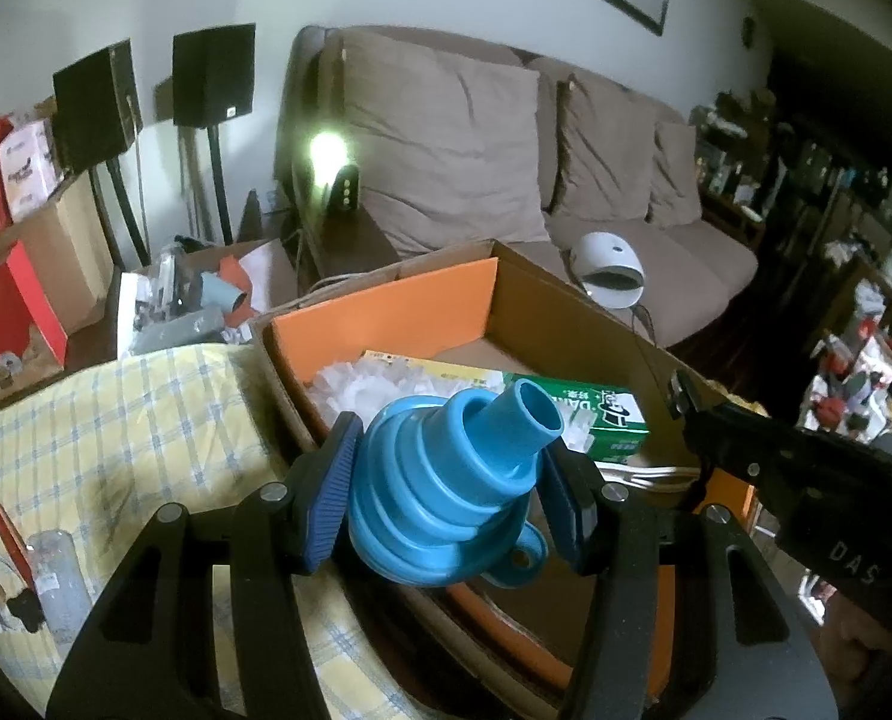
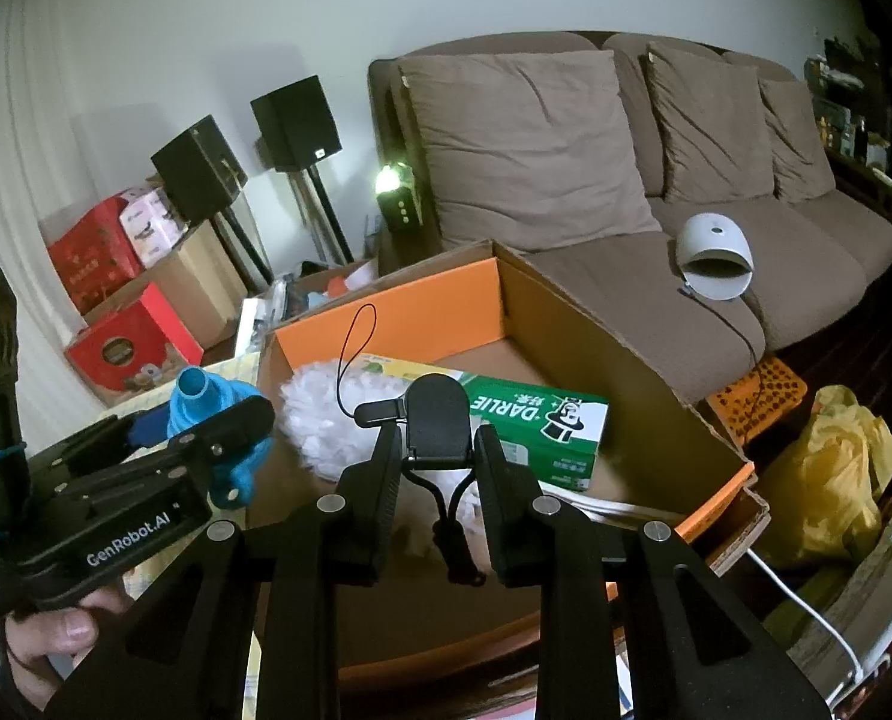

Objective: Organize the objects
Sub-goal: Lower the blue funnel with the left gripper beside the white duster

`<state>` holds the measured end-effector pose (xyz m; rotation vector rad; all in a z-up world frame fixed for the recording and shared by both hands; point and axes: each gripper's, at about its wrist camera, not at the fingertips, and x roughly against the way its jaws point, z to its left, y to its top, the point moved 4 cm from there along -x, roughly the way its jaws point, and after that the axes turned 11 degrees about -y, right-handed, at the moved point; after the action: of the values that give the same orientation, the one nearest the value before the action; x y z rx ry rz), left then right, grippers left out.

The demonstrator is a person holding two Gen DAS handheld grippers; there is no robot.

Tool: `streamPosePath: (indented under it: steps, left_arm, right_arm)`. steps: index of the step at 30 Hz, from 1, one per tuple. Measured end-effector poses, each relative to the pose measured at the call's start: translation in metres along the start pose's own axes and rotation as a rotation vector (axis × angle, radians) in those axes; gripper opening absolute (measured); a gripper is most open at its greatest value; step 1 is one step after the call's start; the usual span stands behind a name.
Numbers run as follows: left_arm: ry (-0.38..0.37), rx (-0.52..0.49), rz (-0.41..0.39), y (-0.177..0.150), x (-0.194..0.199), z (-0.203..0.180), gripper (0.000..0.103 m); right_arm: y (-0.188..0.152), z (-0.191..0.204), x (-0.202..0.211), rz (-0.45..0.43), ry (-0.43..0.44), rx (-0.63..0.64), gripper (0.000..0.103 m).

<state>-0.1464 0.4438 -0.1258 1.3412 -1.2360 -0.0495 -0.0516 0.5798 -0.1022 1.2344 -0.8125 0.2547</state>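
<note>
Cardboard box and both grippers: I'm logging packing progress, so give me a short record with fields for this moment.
left gripper: shut on a blue funnel, spout pointing up and away
right gripper: shut on a small black gadget with a thin loop cord
cardboard box: open, orange inner walls
in the box: green toothpaste box, white fluffy thing
funnel position: near the box's left edge, not yet inside
table cover: yellow checked cloth
behind: brown sofa
</note>
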Motion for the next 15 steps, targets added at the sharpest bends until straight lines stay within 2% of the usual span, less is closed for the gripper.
streamPosePath:
  steps: [15]
  left_arm:
    - [-0.013,-0.023,0.047,-0.003,-0.015,-0.007,0.053]
  right_arm:
    - [-0.005,-0.008,-0.012,0.038,-0.015,-0.019,0.024]
